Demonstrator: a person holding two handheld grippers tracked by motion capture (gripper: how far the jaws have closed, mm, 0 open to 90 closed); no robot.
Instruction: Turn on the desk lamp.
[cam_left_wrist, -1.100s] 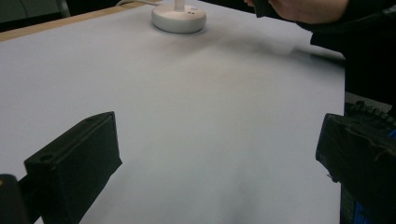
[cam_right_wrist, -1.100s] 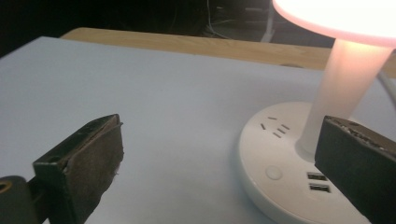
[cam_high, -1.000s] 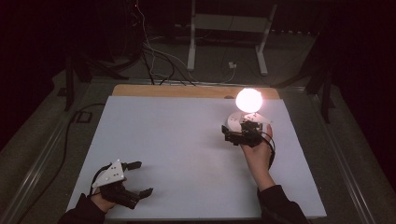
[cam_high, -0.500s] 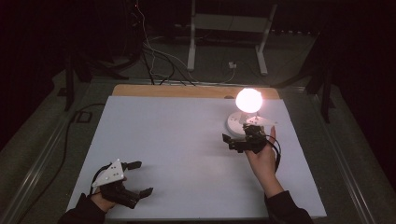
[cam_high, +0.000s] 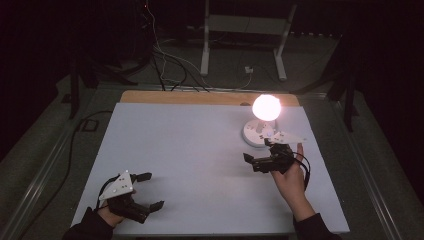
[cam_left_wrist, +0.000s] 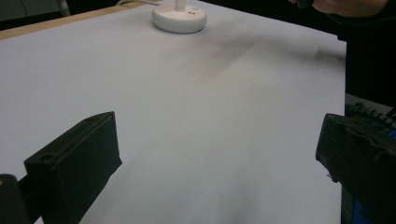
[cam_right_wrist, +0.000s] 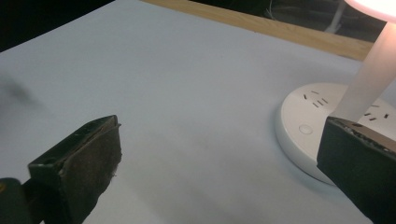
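A small table lamp stands at the back right of the white table, its globe (cam_high: 266, 106) lit and its round white base (cam_high: 256, 134) under it. My right gripper (cam_high: 257, 151) is open, a little in front of the base and not touching it, jaws pointing left. In the right gripper view the base (cam_right_wrist: 314, 126) and the lamp's stem (cam_right_wrist: 369, 74) lie close to the right jaw. My left gripper (cam_high: 152, 190) is open at the front left, with nothing between its jaws. In the left gripper view the base (cam_left_wrist: 179, 17) is far off.
The white table surface (cam_high: 190, 145) has a wooden strip (cam_high: 200, 97) along its back edge. Behind it on the dark floor lie cables (cam_high: 165, 65) and the legs of a metal stand (cam_high: 205, 50). A person's sleeve (cam_left_wrist: 369, 51) shows at the right of the left gripper view.
My right gripper has drawn back from the lamp base toward the person and now sits a little in front of it. The left gripper has stayed still.
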